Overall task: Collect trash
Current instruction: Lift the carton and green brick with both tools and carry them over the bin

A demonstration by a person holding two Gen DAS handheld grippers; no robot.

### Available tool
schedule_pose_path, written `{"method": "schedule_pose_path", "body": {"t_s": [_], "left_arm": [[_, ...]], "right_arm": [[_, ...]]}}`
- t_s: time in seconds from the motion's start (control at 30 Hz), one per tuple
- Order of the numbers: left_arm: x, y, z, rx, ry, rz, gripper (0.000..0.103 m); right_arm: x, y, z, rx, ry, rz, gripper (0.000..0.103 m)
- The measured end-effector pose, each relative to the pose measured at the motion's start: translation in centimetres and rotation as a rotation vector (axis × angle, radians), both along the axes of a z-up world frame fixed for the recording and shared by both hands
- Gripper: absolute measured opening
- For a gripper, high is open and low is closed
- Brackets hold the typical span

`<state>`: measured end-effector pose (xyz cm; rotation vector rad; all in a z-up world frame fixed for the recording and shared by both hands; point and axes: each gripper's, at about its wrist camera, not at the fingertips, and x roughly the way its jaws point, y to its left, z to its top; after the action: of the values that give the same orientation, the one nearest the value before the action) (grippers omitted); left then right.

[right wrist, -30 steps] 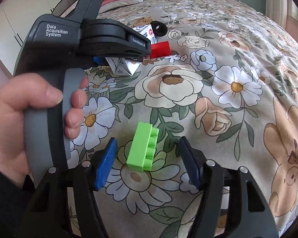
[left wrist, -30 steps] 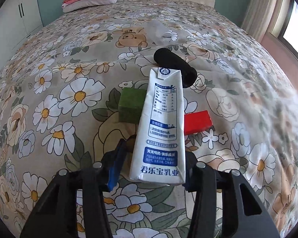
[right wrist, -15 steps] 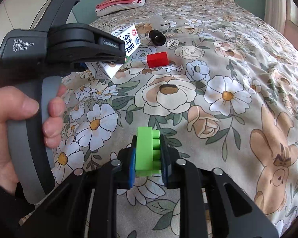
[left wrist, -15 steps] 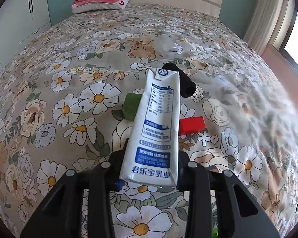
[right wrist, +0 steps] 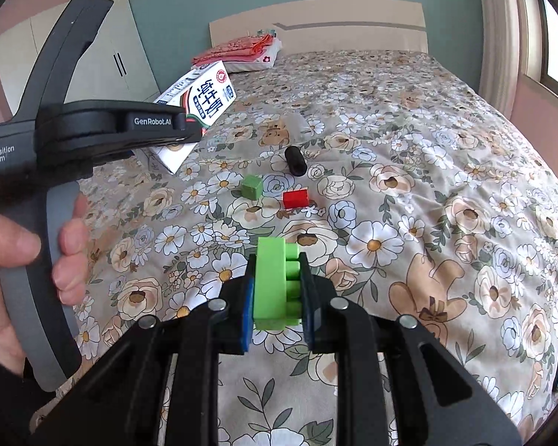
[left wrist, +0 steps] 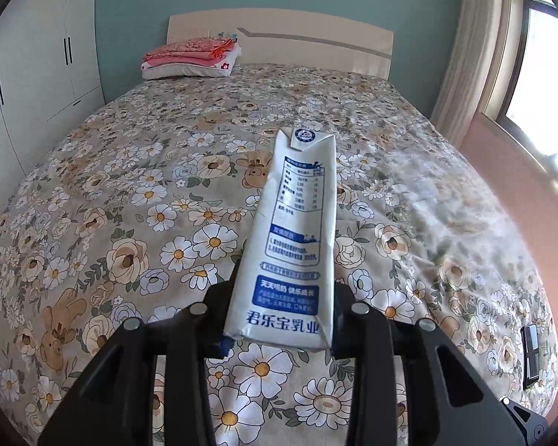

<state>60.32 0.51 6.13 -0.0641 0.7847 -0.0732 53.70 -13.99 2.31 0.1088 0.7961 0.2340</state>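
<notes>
a milk carton (left wrist: 294, 245) is pinched in the left gripper (left wrist: 279, 330) and a green brick (right wrist: 277, 284) in the right gripper (right wrist: 277, 304), both held above the bed (right wrist: 446, 171); carrying them to a bin, not seen here, is judged next.

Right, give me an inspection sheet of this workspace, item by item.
Surface: bed under a floral bedspread; bare stretches show no litter.
Job's things: milk carton held up off the bed; bright green toy brick also held.
Clutter: dark green block, red block and black cylinder lie apart on the bedspread; a dark flat device lies near the bed's right edge.
Grippers: left tool shut on the milk carton; right tool shut on the toy brick.
Cables: nothing seen.
Surroundings: folded pink bedding by the headboard, white wardrobe on the left, window on the right.
</notes>
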Motion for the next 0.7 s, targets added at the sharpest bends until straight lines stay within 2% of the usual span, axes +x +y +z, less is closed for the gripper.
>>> {"method": "schedule_pose_path", "body": {"t_s": [0.27,0.7], "left_arm": [[-7.4,0.4,7.4,0.017,-0.110,0.015,0.038],[-20.3,2.4,16.0,0.058,-0.230,0.060,0.038]], "right_arm": [[-5.8,-0.7,7.6,-0.006,-0.126,0.003,0.022],[-16.7,-2.3,18.1,-0.031,-0.317,-0.002,0.022]]}}
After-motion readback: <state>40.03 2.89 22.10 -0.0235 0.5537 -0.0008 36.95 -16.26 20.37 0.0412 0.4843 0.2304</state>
